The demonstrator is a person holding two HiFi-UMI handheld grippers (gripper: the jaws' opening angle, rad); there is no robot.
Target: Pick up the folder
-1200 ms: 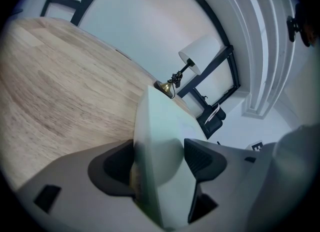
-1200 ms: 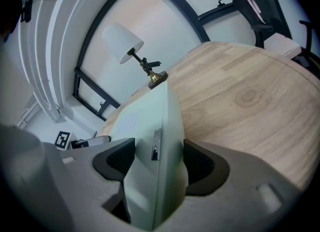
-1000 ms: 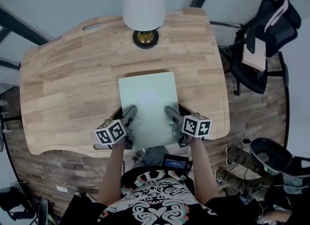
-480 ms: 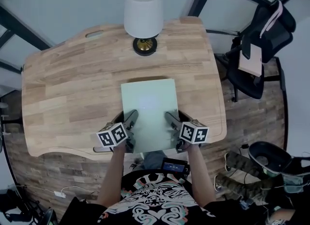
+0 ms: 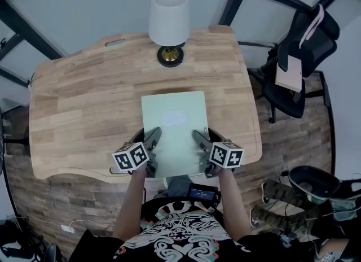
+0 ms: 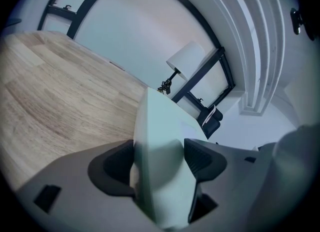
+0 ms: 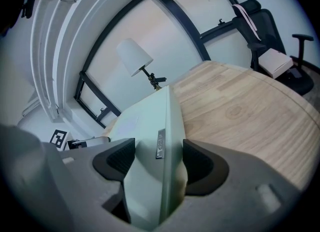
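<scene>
While I'm clamping pale green folder [image 5: 174, 122] near its front corners, left gripper [image 6: 159, 162] and right gripper [image 7: 159, 163] each pinching one side edge, it's sitting level over desk [image 5: 84, 103] front. Am judging it light, thin, slick, prone to sagging; am favouring two-sided hold.

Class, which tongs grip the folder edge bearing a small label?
The right tongs: a label sits on the folder edge there; the left tongs' edge is plain.
</scene>
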